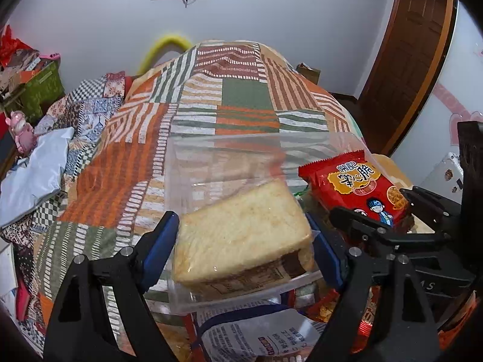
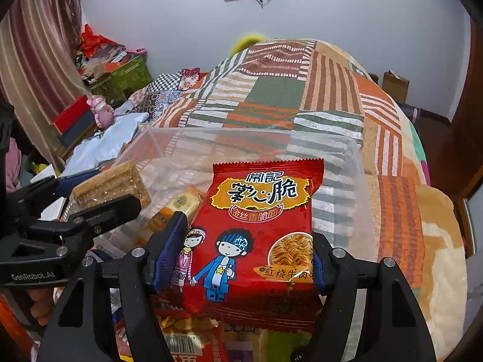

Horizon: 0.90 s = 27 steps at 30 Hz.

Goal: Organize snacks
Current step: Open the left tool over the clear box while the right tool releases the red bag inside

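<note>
Two snacks, each clamped between jaws: bread (image 1: 241, 229), noodle packet (image 2: 253, 241)

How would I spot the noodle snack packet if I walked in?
Find the patchwork bedspread, then the clear plastic bin on it. The noodle snack packet is held over the bin in the right gripper: bright red, with two cartoon children, unlike the plain wrapped bread alongside.
</note>
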Each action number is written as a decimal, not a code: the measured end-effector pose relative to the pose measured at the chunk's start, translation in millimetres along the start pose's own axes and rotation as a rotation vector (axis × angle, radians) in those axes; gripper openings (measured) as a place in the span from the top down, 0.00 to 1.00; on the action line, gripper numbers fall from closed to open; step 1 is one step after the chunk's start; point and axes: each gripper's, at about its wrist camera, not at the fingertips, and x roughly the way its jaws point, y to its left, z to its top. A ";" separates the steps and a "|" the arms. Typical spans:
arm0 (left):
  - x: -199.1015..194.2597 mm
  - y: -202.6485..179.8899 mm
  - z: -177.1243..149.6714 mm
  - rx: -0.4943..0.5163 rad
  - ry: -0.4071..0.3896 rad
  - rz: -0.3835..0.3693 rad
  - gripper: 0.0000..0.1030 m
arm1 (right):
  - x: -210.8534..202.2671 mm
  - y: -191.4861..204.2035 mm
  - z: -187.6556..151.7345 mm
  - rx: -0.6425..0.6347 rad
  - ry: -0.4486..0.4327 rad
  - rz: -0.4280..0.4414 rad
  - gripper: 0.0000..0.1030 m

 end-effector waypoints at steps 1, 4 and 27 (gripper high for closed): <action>0.1 1.1 0.3 -0.006 -0.001 -0.004 0.19 | -0.4 -0.8 0.5 0.002 0.002 0.001 0.34; -5.0 1.2 0.8 -0.013 -0.014 -0.002 0.19 | -4.7 -2.5 0.6 0.006 0.003 0.015 0.31; -81.4 20.2 -36.9 -0.017 -0.086 0.063 0.12 | -85.1 7.5 -34.5 -0.098 -0.133 -0.102 0.20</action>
